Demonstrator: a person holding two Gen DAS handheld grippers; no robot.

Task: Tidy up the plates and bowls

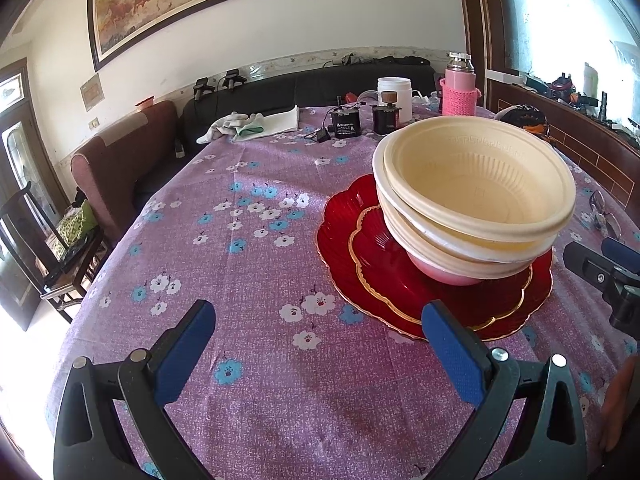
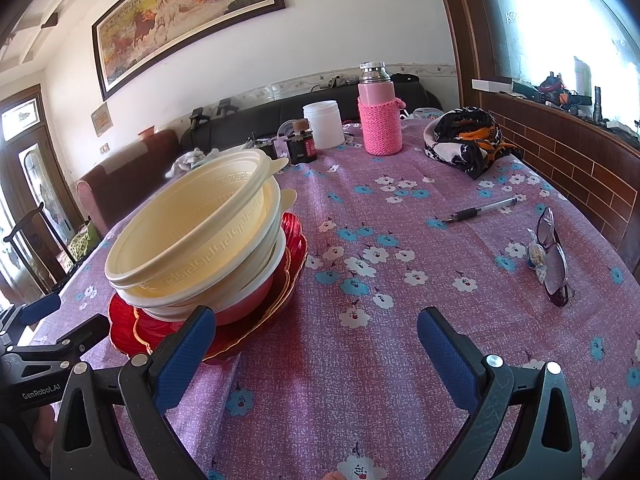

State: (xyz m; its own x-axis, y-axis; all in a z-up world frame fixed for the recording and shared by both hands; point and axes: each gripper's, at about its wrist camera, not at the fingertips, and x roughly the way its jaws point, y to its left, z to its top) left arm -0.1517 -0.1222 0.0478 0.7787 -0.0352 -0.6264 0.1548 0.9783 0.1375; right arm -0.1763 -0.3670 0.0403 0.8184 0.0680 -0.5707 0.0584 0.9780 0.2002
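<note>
- A stack of cream plastic bowls (image 1: pixel 480 184) with a moulded key-pattern band under the rim stands near the middle of the table, nested one in another and leaning a little.
- Under them sits a pink bowl (image 1: pixel 444 274), only its lower wall showing.
- The pink bowl rests on a small red glass plate with a scalloped gold rim (image 1: pixel 384 256), which lies on a larger red glass plate (image 1: pixel 340 224) of the same shape.
- The plates lie flat on a purple tablecloth printed with white and blue flowers (image 1: pixel 260 264).
- The left gripper (image 1: pixel 320 336) hovers over the cloth with its blue-padded fingers spread wide and nothing between them; its right finger overlaps the near edge of the larger plate in the left wrist view, though contact cannot be told.
- The right gripper (image 2: pixel 316 340) is likewise spread wide and empty, with the stack just beyond its left finger.
- To the right of the stack, on the cloth, lie a clear ballpoint pen with a black grip (image 2: pixel 478 210) and a pair of purple-framed glasses (image 2: pixel 554 258).
- At the far end stand a pink flask in a knitted pink sleeve (image 2: pixel 378 114), a white plastic jar (image 2: pixel 324 124) and a crumpled black, white and orange cloth (image 2: pixel 466 140).
- A framed painting of horses (image 2: pixel 188 8) hangs on the wall behind.
</note>
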